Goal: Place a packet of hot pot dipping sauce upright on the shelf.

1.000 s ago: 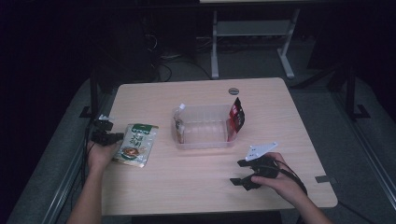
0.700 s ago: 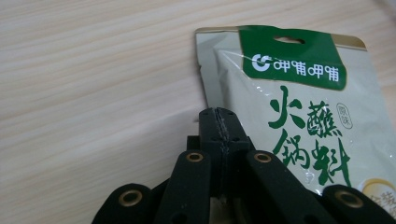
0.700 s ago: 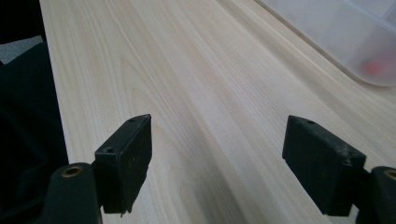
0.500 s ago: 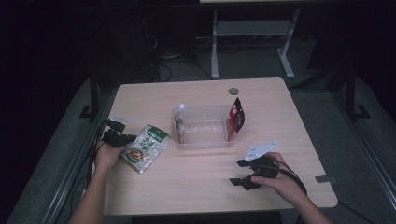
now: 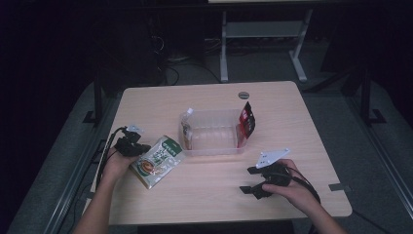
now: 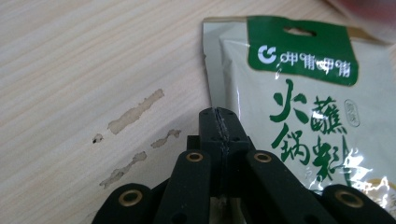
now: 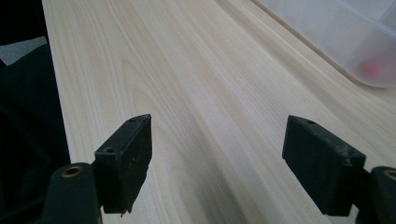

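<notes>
- The left gripper [image 5: 130, 145] has its jaws pressed together on the edge of a flat green-and-white foil pouch with printed characters [image 5: 157, 161]; in the left gripper view the black jaws meet at the pouch [image 6: 299, 107] along its left edge, with no gap between them.
- The pouch lies tilted on the light wooden table [image 5: 209, 195], near its left side and just beside the left end of a clear plastic rectangular tub [image 5: 212, 139].
- The right gripper [image 5: 253, 181] sits low over the table near its front right; its jaws stand wide apart with nothing between them, and bare wood shows between them in the right gripper view [image 7: 215, 163].
- A red-and-black packet [image 5: 246, 122] leans upright at the tub's right end.
- A broad bare stretch of table lies between the two grippers, in front of the tub.
- The left gripper is close to the table's left edge; the right hand [image 5: 292, 187] is near the front right corner.
- Worn pale patches [image 6: 135, 112] mark the wood beside the pouch.
</notes>
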### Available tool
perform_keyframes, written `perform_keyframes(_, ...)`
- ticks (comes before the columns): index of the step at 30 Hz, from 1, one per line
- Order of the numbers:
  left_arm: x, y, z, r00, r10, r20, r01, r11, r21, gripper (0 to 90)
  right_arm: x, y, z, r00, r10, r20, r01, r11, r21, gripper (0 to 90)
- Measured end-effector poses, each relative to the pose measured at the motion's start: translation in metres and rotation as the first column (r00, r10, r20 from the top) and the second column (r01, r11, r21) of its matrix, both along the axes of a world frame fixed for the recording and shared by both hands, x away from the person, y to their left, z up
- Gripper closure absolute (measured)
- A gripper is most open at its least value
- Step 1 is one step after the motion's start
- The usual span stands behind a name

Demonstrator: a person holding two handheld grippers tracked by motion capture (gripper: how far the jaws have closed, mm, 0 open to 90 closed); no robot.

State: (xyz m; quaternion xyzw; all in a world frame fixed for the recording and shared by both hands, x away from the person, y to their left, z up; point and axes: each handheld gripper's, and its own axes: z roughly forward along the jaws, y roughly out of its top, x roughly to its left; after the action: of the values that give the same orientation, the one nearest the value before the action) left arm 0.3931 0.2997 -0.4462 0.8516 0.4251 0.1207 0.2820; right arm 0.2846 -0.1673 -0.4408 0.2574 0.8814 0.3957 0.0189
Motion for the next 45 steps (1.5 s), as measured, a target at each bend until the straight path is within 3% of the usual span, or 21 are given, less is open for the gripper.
perform_keyframes(3,0.0,0.001,0.004,0.9998,0.007,0.018,-0.007,0.9999,-0.008,83.9,0.0,0.0,0.0,1.0,0.001,-0.002,-0.001,1.0,-0.003,23.7)
perform_keyframes(8,0.0,0.004,0.007,0.9996,0.017,0.02,-0.015,0.9956,-0.093,75.8,0.001,0.0,-0.001,1.0,0.0,0.002,0.0,1.0,-0.005,23.7)
perform_keyframes(12,-0.001,0.007,0.01,0.9999,-0.004,0.01,0.006,0.9914,-0.131,73.4,0.0,-0.001,0.0,1.0,-0.003,-0.001,0.003,1.0,-0.005,23.7)
perform_keyframes(15,0.0,0.004,0.005,0.9996,-0.026,-0.013,0.024,0.9934,-0.112,73.2,0.0,-0.001,0.0,1.0,-0.003,-0.001,0.003,1.0,-0.007,23.7)
perform_keyframes(17,0.002,0.002,0.002,0.9989,-0.037,-0.03,0.033,0.9915,-0.126,74.8,0.0,-0.001,0.0,1.0,-0.002,-0.001,0.002,1.0,-0.007,23.7)
perform_keyframes(23,0.002,0.006,0.002,0.9979,-0.052,-0.038,0.047,0.9906,-0.128,89.8,0.0,-0.002,0.0,0.9999,-0.007,-0.007,0.007,0.9999,-0.011,23.7)
perform_keyframes(29,-0.001,0.009,0.003,0.996,-0.071,-0.055,0.064,0.9912,-0.116,90.0,-0.001,-0.002,0.0,1.0,-0.005,-0.005,0.005,0.9999,-0.01,23.7)
perform_keyframes(41,-0.035,0.021,0.006,0.9876,-0.125,-0.095,0.111,0.9833,-0.145,90.0,-0.001,-0.002,0.0,1.0,-0.008,-0.001,0.008,1.0,-0.003,23.7)
perform_keyframes(45,-0.043,0.023,0.005,0.9812,-0.166,-0.098,0.149,0.9753,-0.163,90.0,-0.001,-0.001,0.0,1.0,-0.008,-0.002,0.008,1.0,-0.005,23.7)
